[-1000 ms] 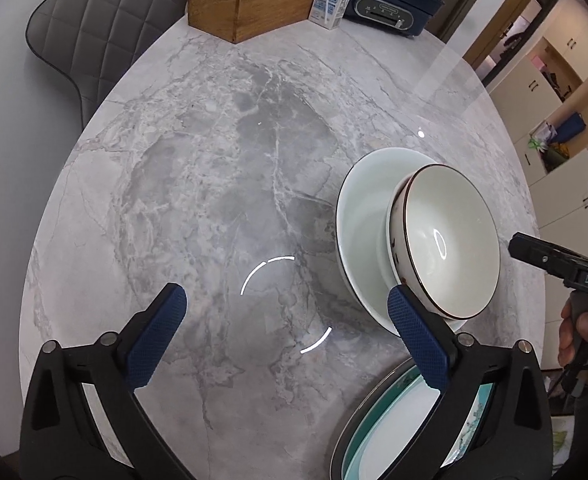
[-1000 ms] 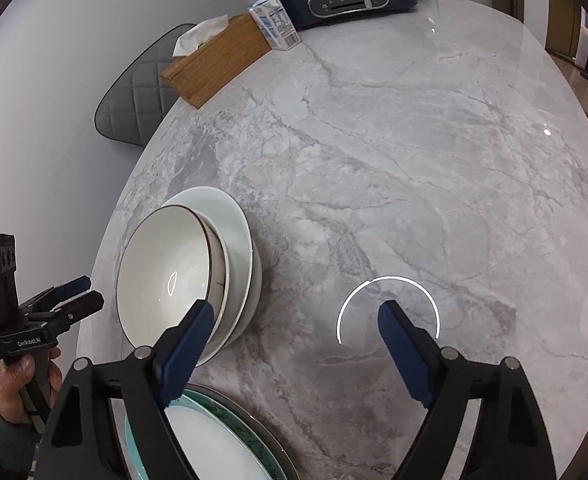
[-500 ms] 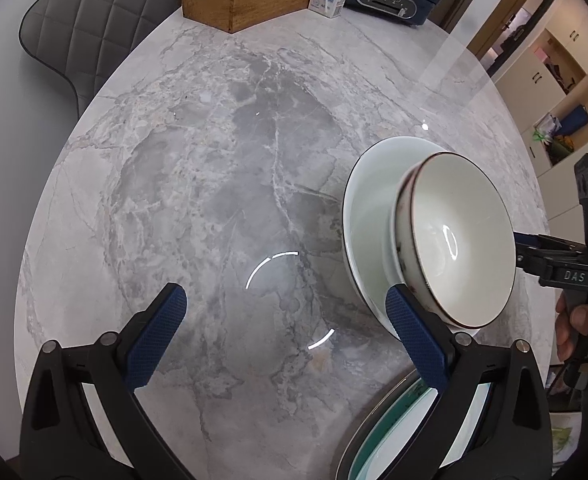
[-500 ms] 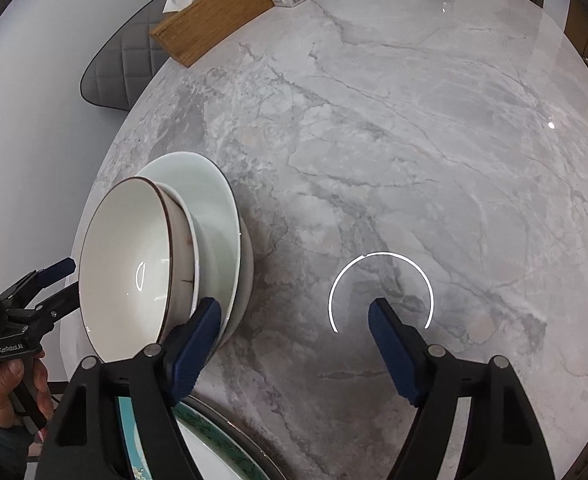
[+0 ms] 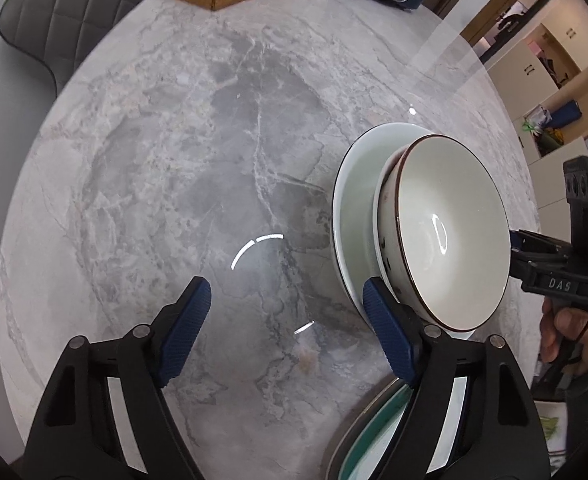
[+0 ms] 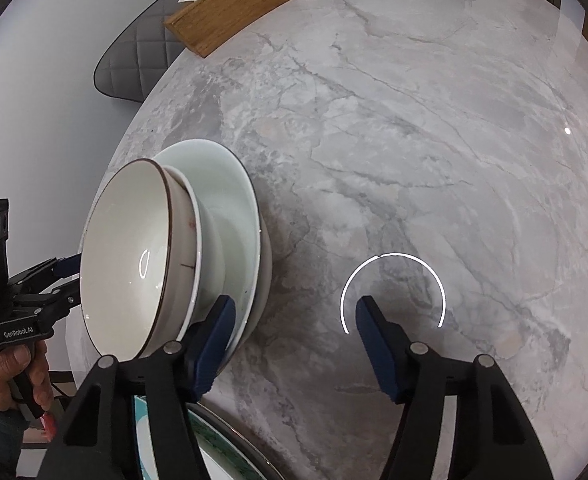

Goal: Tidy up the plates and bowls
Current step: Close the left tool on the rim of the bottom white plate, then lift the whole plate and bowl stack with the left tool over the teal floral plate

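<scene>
Flanking the brown-rimmed bowl [image 5: 449,232] (stacked on a white plate [image 5: 353,208]), left gripper [image 5: 286,332] and right gripper [image 6: 294,340], both spread

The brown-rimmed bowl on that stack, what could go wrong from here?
1. The brown-rimmed bowl sits off-centre on the pale plate beneath, so a nudge may tip it.
2. The stack lies between both open hand-held grippers, left hand-held gripper and right hand-held gripper; they could collide.
3. The teal-rimmed plate lies close by and may get knocked.

"DAS" on right gripper [image 5: 514,251]; "GenRobot.AI" on left gripper [image 6: 65,274].
</scene>
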